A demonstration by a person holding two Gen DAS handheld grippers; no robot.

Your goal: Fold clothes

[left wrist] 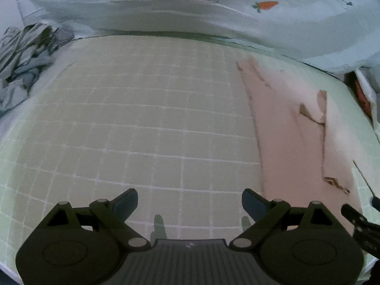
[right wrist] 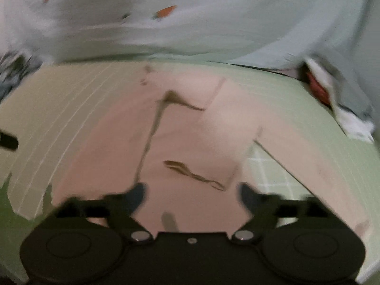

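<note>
A green gridded mat [left wrist: 147,118] is spread over the surface, with a pink garment [left wrist: 289,128] laid flat on its right part and crumpled patterned clothes [left wrist: 21,59] heaped at its left edge.

mat [left wrist: 147,123]: flat under everything, pretty much fills both views
garment [left wrist: 292,130]: spread on the mat's right part, its drawstring [left wrist: 337,184] lying on top at the near end
sheet [left wrist: 190,11]: bunched along the mat's far edge
clothes heap [left wrist: 26,59]: off the mat's far left corner
left gripper [left wrist: 190,204]: above bare mat, left of the garment
right gripper [right wrist: 191,193]: over the garment's near end
</note>
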